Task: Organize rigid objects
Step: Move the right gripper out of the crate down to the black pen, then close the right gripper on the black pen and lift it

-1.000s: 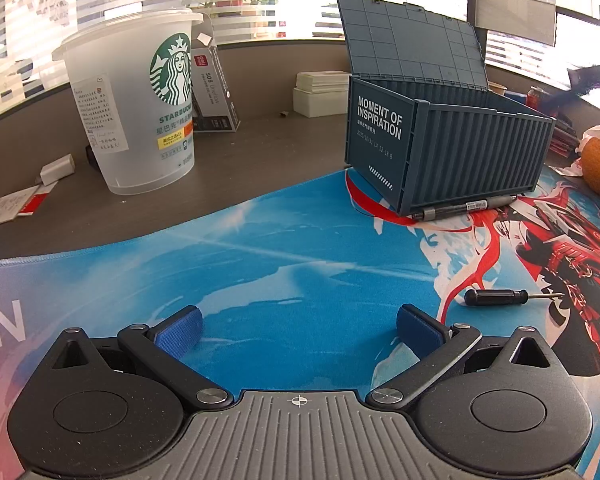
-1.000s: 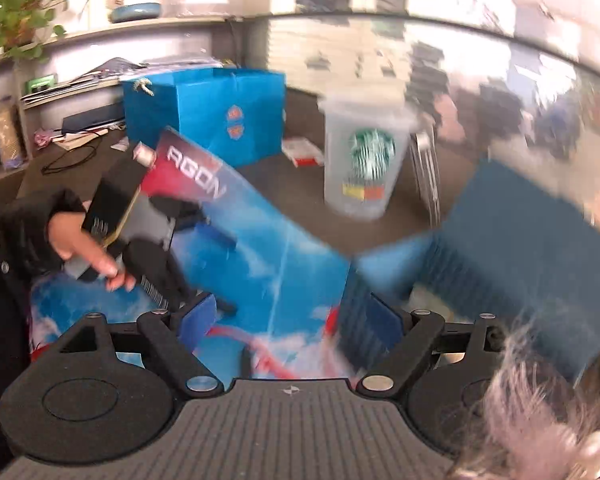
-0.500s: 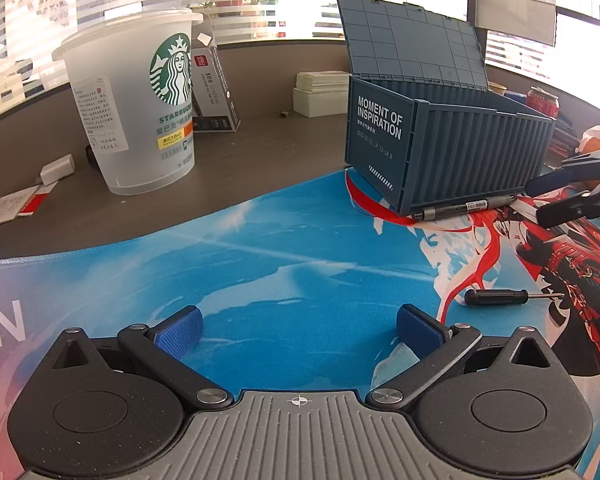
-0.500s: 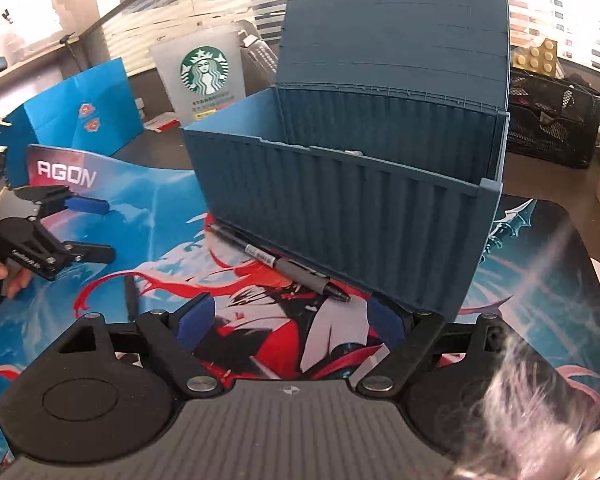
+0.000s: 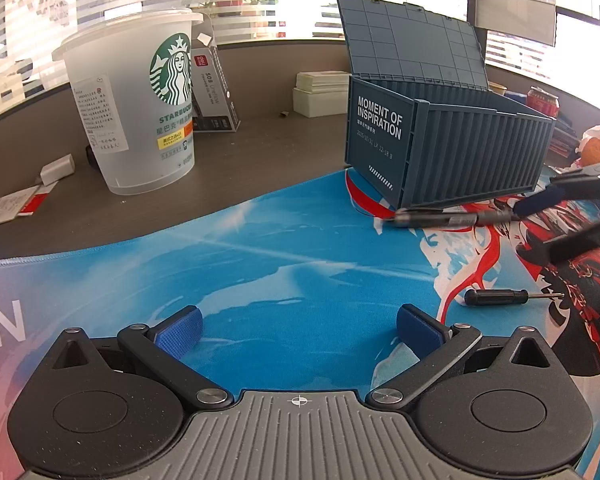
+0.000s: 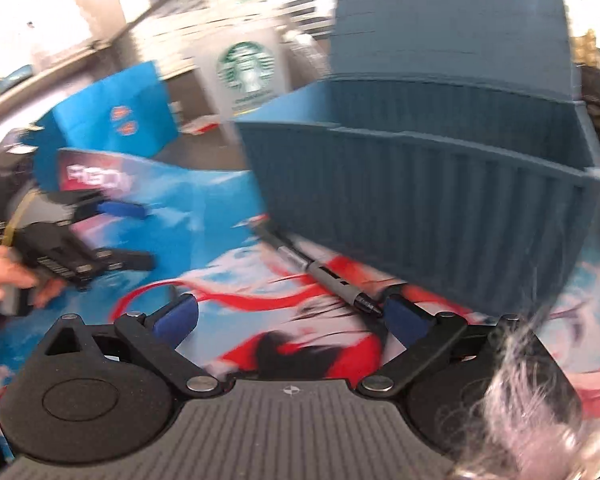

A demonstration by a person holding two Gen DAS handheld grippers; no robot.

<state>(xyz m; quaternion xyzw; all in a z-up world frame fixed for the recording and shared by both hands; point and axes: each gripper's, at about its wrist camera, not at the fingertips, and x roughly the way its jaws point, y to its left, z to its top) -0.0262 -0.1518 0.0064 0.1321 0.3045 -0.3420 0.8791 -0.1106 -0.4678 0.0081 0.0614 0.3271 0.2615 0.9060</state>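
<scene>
The storage box (image 5: 452, 148) stands open. The pen (image 6: 320, 272) lies against its base: light, rigid, slick; grip mid-barrel. The right gripper (image 6: 290, 316), fingers wide, hovers near its tip. The left gripper (image 5: 298, 326), fingers wide, holds nothing.

the left gripper (image 5: 298, 330) is hovering over the blue mat (image 5: 260, 264), its fingers spread wide with nothing between them. the right gripper (image 5: 540, 226) is reaching in at the right edge, its fingers apart around the end of the pen (image 5: 448, 218) lying against the blue container box (image 5: 448, 152). a small screwdriver (image 5: 504, 297) is lying nearby.
</scene>
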